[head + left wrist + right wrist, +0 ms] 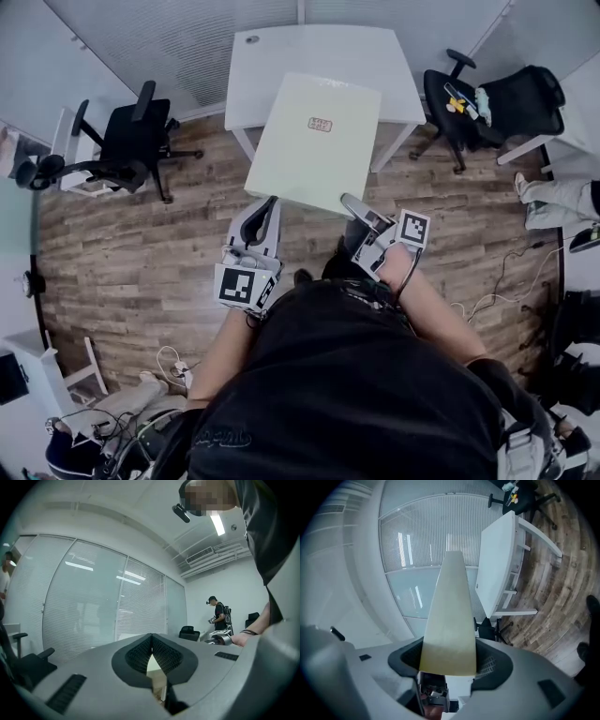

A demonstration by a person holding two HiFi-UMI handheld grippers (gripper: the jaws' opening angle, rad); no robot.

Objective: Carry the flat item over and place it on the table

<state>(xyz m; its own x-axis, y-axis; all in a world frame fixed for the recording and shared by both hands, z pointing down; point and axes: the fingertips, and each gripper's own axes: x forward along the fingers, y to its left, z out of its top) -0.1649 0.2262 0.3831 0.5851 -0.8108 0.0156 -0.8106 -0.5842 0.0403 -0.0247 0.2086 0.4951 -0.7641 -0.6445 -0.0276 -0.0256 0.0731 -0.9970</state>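
Note:
I hold a flat pale board with a small label, carried level above the wood floor. Its far edge overlaps the near edge of the white table. My left gripper is shut on the board's near edge at the left. My right gripper is shut on the near right corner. In the right gripper view the board fills the gap between the jaws and runs away toward the table. The left gripper view shows only a pale sliver of the board between the closed pads.
A black office chair stands left of the table and another right of it, with small items on its seat. A seated person's legs are at far right. Cables lie on the floor. Another person stands in the distance.

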